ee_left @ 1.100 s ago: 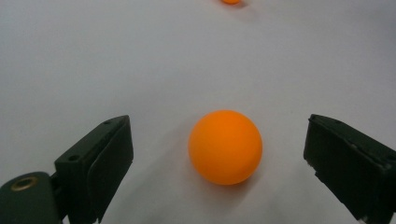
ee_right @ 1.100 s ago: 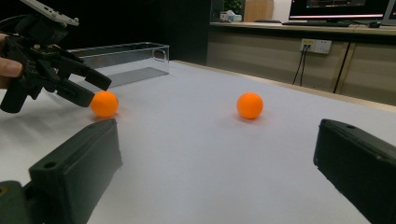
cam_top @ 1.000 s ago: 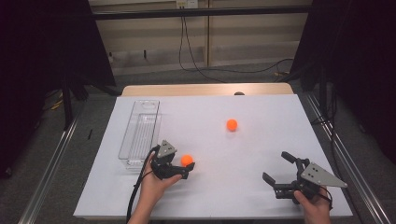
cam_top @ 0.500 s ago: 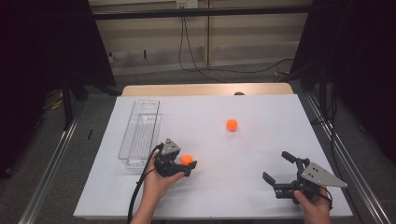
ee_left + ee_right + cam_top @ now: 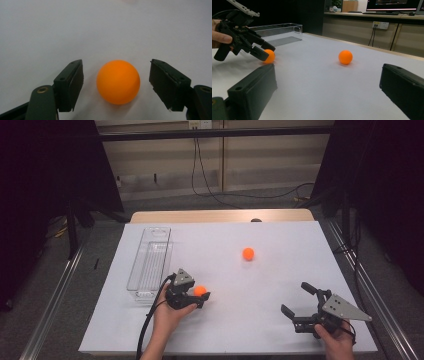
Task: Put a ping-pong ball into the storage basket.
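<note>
An orange ball (image 5: 118,81) rests on the white table sheet (image 5: 260,320) between the jaws of my left gripper (image 5: 202,295). That gripper is open, with a gap on each side of the ball. The same ball (image 5: 200,290) lies at the front left of the table in the high view. A second orange ball (image 5: 248,253) sits alone near the table's middle, also seen as the far ball (image 5: 345,57) in the right gripper view. My right gripper (image 5: 295,297) is at the front right, open and holding nothing, its jaws pointing left toward the left gripper (image 5: 262,51).
A clear plastic tray (image 5: 135,265) stands lengthwise along the left side, just behind the left hand, and looks empty; the same tray (image 5: 277,30) shows far off in the right gripper view. A wooden table edge (image 5: 220,215) runs along the back.
The left gripper has crept slightly to the right around the near ball. The right gripper and the far ball have stayed put.
</note>
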Tool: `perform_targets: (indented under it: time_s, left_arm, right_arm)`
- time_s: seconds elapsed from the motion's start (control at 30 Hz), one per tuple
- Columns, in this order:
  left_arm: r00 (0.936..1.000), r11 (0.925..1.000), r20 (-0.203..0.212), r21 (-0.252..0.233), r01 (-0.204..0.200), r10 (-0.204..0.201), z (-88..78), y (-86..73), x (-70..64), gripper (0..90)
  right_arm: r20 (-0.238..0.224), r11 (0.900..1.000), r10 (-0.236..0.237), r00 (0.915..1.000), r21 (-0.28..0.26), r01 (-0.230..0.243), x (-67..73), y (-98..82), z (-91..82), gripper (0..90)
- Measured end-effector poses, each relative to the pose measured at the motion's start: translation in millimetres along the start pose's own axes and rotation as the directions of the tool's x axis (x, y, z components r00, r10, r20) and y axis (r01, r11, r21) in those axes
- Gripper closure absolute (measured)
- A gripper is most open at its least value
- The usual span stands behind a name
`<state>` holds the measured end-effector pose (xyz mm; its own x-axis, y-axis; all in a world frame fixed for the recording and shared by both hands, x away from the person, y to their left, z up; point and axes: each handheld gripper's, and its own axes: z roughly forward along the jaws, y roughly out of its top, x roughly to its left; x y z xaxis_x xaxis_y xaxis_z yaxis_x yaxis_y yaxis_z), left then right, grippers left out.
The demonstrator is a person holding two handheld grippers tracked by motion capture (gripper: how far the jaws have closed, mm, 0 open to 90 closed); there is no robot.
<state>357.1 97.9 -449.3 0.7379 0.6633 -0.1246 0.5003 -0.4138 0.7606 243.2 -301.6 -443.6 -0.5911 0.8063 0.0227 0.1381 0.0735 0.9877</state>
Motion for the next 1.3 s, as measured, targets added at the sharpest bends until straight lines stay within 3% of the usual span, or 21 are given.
perform_targets:
  time_s: [0.47,1.3]
  left_arm:
    - [0.9996,0.9996,0.018,0.019,0.021,-0.021,1.4,-0.8,0.1,33.3]
    - [0.9997,0.999,0.015,0.04,0.019,-0.019,4.6,-2.3,1.6,38.9]
  right_arm:
    - [-0.003,1.0,-0.004,1.0,-0.003,0.004,0.6,0.5,-0.2,0.5]
    - [-0.005,1.0,-0.005,1.0,-0.006,0.005,0.5,1.1,-0.2,0.5]
